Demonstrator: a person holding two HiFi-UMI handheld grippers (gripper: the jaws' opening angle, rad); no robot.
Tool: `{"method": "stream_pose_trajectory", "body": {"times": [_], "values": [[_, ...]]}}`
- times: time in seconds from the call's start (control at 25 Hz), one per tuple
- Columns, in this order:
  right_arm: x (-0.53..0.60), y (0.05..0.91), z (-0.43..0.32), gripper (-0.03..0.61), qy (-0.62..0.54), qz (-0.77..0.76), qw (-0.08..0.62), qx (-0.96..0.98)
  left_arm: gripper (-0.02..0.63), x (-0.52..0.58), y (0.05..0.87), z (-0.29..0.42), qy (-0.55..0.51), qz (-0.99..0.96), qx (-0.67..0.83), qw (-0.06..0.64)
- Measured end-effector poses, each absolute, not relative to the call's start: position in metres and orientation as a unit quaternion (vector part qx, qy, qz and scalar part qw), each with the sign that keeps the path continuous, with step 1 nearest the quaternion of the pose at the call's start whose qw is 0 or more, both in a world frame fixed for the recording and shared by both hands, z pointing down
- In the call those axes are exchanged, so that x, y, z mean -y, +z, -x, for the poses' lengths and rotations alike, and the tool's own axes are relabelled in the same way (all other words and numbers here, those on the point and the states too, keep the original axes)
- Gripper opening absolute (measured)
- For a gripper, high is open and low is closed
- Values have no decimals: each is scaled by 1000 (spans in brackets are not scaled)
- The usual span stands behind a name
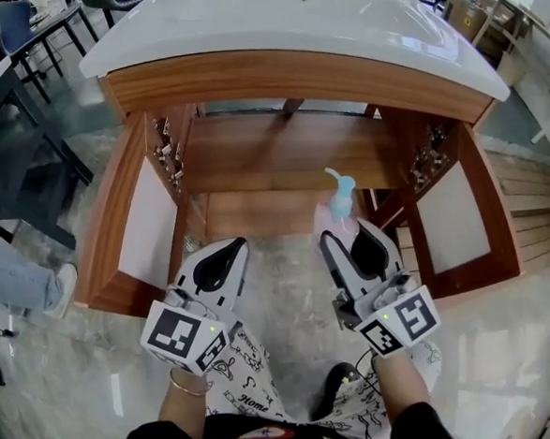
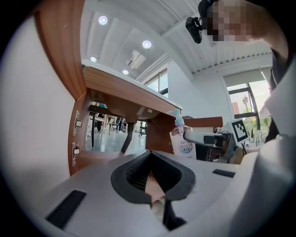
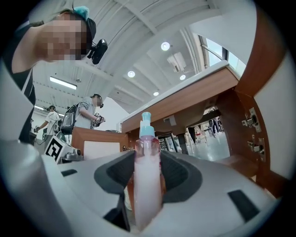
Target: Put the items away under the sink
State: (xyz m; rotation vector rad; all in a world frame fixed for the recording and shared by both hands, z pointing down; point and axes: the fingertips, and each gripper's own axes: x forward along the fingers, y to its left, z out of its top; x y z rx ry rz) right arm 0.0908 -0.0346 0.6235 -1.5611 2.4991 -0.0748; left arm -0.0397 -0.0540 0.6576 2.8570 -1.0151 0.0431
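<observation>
Right gripper, center-right of the head view, has its jaws clamped on a pump bottle of pink liquid with a pale blue pump. The bottle is upright with its long axis vertical and the pump on top. In the head view the spout points to the upper left of the frame. In the right gripper view the bottle runs straight up the middle of the frame between both dark pads. It sits in front of the open cabinet under the white sink top, over the front edge of the lower shelf. Can't tell if its base touches anything. Left gripper, lower left of center in the head view, has its jaws together with nothing between them, and it is level with the right one and apart from the bottle. Both cabinet doors are swung wide, the left door at frame left and the right door at frame right. In the left gripper view the bottle's white label shows at center right, gripped from the side.
</observation>
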Motion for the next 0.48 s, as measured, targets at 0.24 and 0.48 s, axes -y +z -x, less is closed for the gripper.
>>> {"method": "stream_pose_trajectory", "body": {"times": [0.24,0.48], "values": [[33,623,-79,184,-24,534,106,-838,8,53,665,51,19,-944,325,51],[28,601,-75,184,-2,546,97,-832,8,45,663,52,0,-955,289,66]]}}
